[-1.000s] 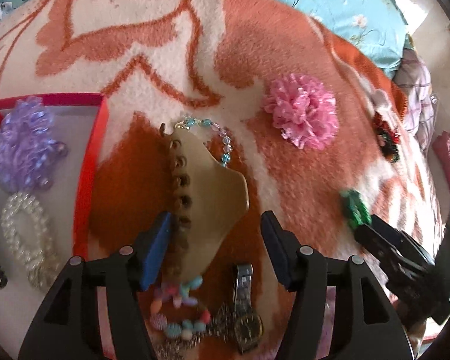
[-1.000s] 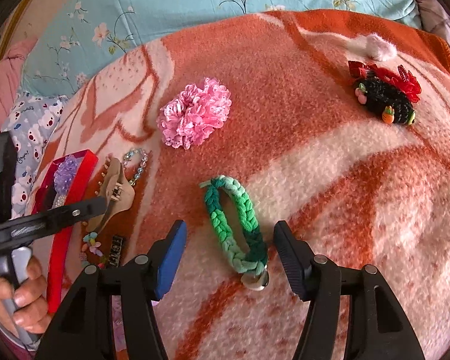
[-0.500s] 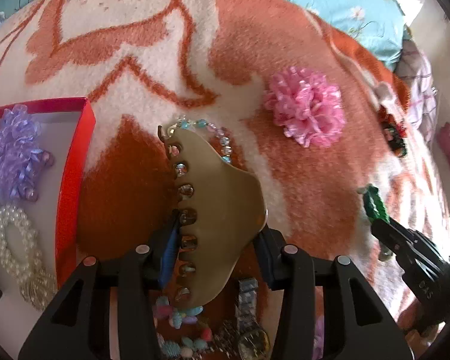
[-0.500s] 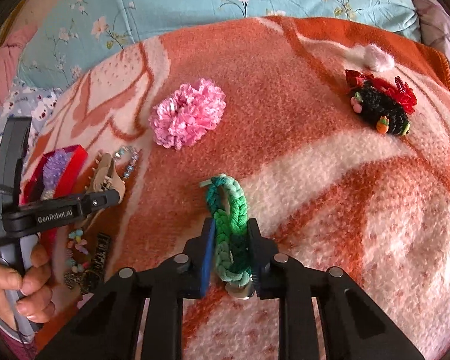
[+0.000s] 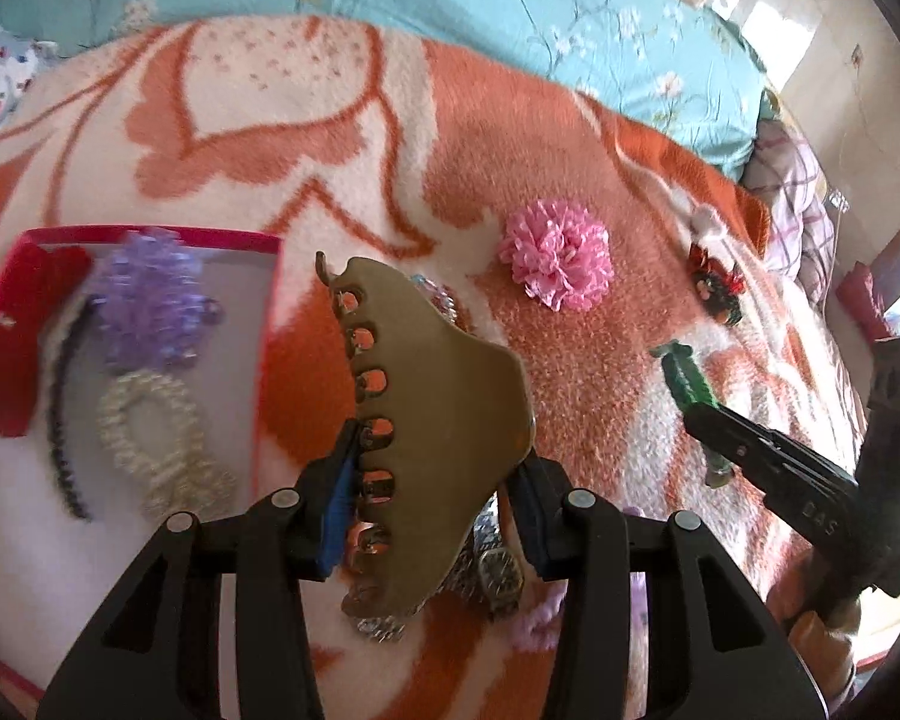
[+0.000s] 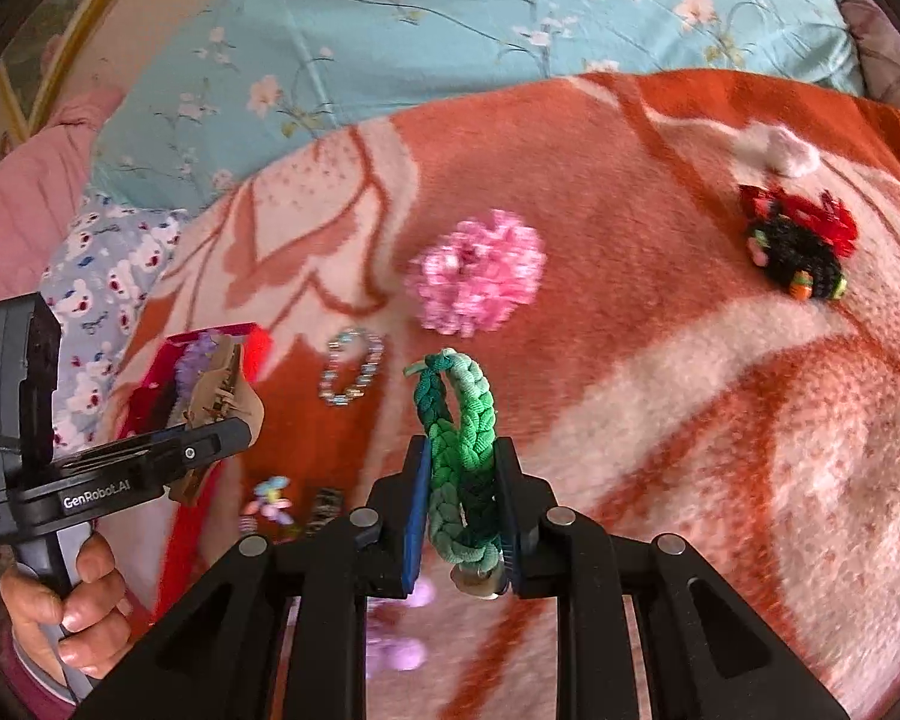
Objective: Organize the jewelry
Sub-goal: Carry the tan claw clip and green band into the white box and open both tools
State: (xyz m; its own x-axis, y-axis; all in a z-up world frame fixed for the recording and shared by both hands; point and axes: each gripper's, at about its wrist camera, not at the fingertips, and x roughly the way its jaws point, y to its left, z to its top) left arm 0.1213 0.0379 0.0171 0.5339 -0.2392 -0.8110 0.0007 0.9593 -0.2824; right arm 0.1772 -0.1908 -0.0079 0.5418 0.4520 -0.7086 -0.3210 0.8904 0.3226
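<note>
1 "GenRobot.AI" label [image 6: 97, 501], left tongs [image 6: 210, 420]

Orange blanket [image 6: 660, 192] bears pink scrunchie [image 6: 480, 279], red box [image 5: 150, 234].

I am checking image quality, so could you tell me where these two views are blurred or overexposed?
Left wrist view: the red tray side smears with motion blur, and the window corner is blown out. Right wrist view: the pink flower scrunchie is soft, while the green braided bracelet is sharp.

One hair claw [image 5: 444, 420], two bead bracelets [image 6: 351, 375], one wristwatch [image 5: 501, 573], three scrunchies [image 5: 555, 264], one tray [image 5: 150, 235]
</note>
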